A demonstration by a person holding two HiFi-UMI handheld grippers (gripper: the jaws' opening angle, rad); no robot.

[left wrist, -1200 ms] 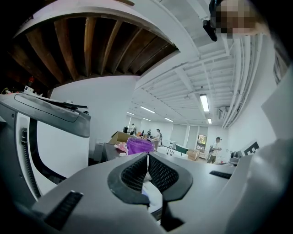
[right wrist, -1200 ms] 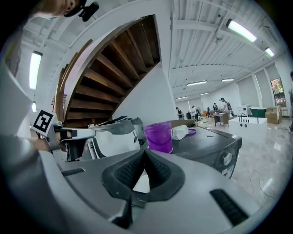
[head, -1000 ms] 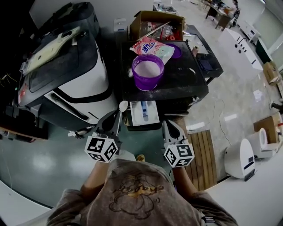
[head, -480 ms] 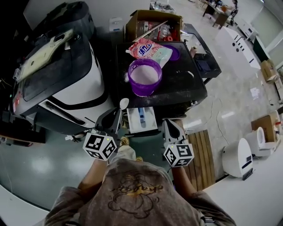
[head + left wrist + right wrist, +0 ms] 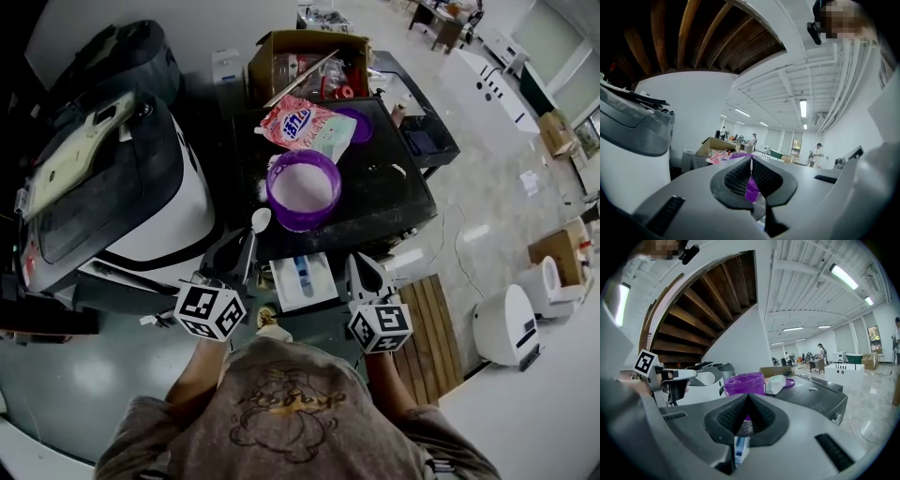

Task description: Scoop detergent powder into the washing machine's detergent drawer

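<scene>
White plastic, likely light and stiff: pinches spoon (image 5: 261,221) by slim handle in left gripper (image 5: 244,249) over washer top (image 5: 386,187) front edge; right gripper (image 5: 362,272) pressed together, empty.

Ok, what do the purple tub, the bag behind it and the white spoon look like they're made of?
The purple tub looks like translucent plastic: light glows through its wall. The bag seems to be glossy printed plastic film, crinkled, with highlights. The spoon is smooth, plain white, probably plastic; ceramic can't be ruled out.
</scene>
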